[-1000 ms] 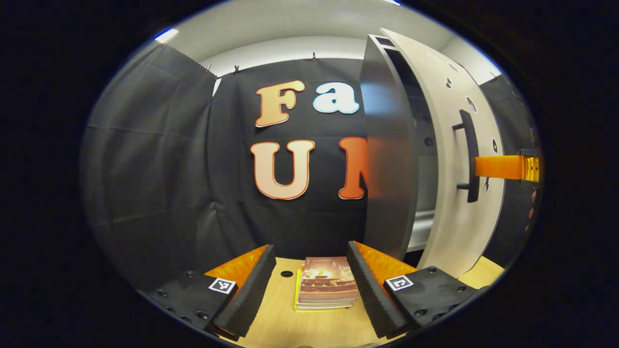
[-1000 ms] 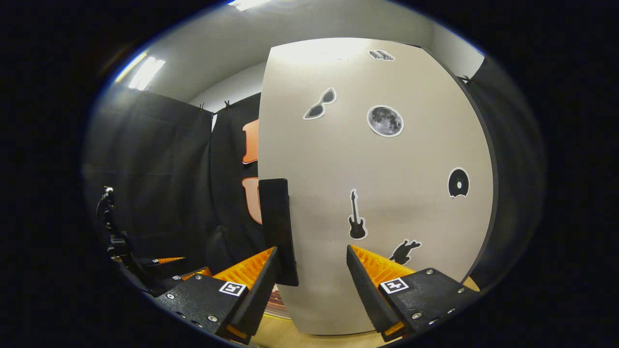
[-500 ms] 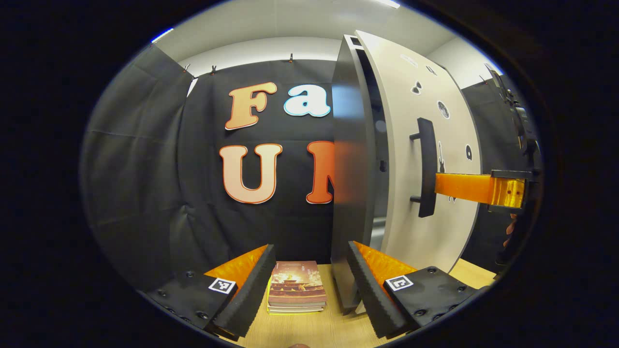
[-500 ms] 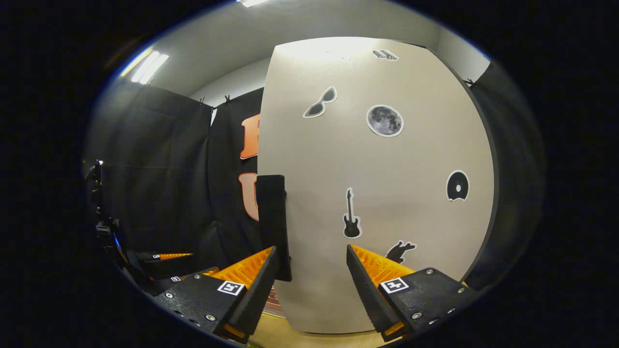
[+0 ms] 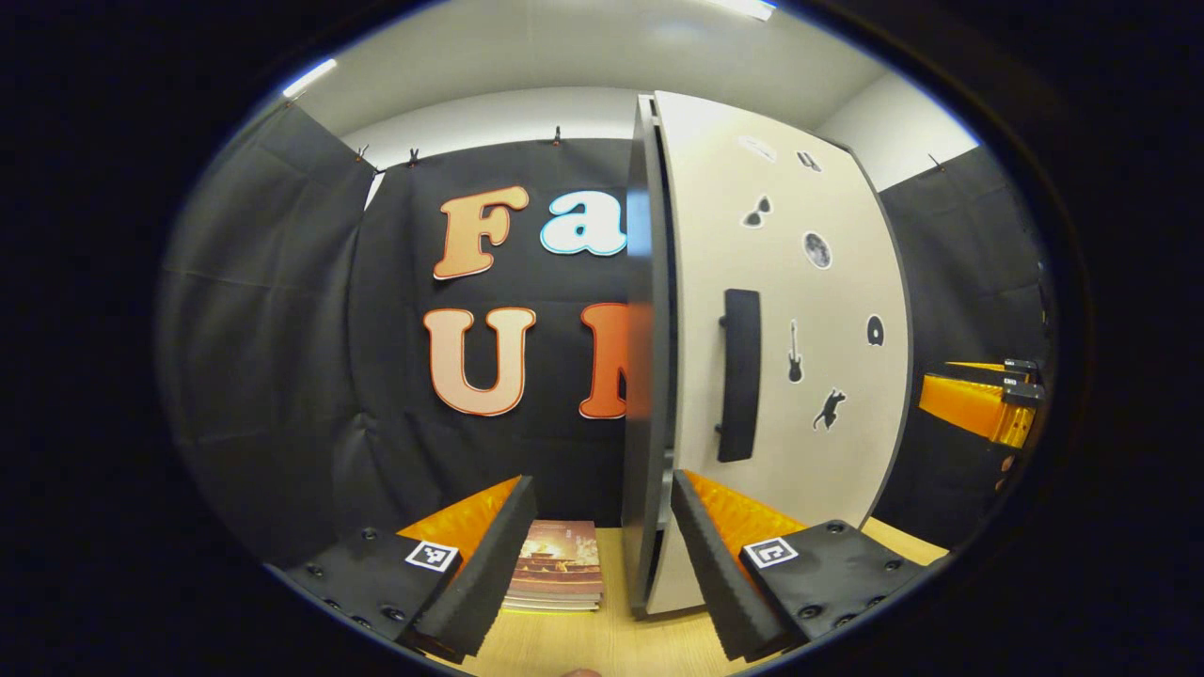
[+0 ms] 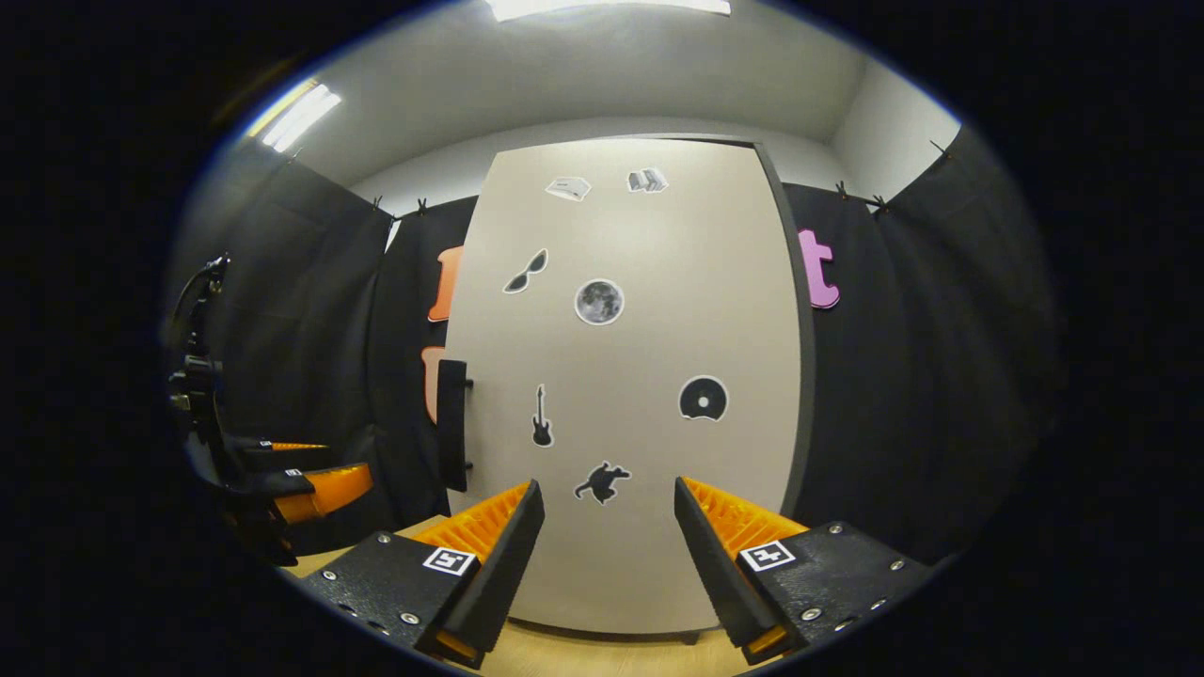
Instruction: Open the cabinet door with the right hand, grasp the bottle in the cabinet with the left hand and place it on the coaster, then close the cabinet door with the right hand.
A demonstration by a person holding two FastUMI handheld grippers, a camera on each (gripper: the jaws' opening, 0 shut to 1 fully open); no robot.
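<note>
Ceiling strips [image 6: 607,6] overhead light my booth evenly; one more strip [image 6: 299,115] glows to the left in the right gripper view. The pale door [image 6: 621,376] is brightest near its top and dims downward. The cabinet side [image 5: 641,376] carries a soft sheen and looks blurred. Fisheye bending bows straight edges, worst near the rim. My fingers [image 5: 484,555] stay sharp.
</note>
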